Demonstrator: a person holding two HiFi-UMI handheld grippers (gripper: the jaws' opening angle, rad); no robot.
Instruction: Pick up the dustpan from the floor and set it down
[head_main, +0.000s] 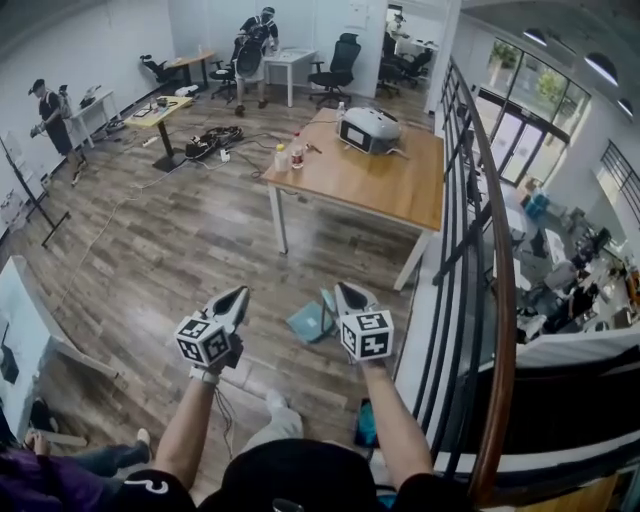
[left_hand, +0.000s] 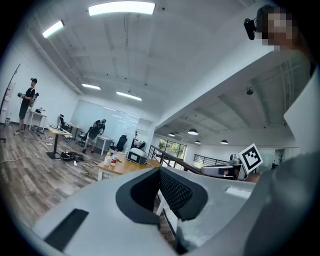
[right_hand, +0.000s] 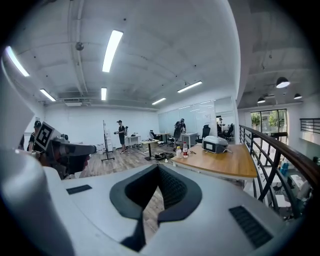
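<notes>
Pale teal flat plastic dustpan (head_main: 310, 322) — lies on the wooden plank floor (head_main: 180, 240), seen in the head view between the two tools, just beside the right one; neither holds it.
Left hand-held gripper (head_main: 238, 298) — jaws together, empty.
Right hand-held gripper (head_main: 345, 292) — jaws together, empty.
Both point toward the light wooden worktop (head_main: 370, 185).

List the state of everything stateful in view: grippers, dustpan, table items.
Left gripper: jaws together, empty.
Right gripper: jaws together, empty.
Dustpan: lying on the floor, not held.
Bottles: upright on the wooden table.
</notes>
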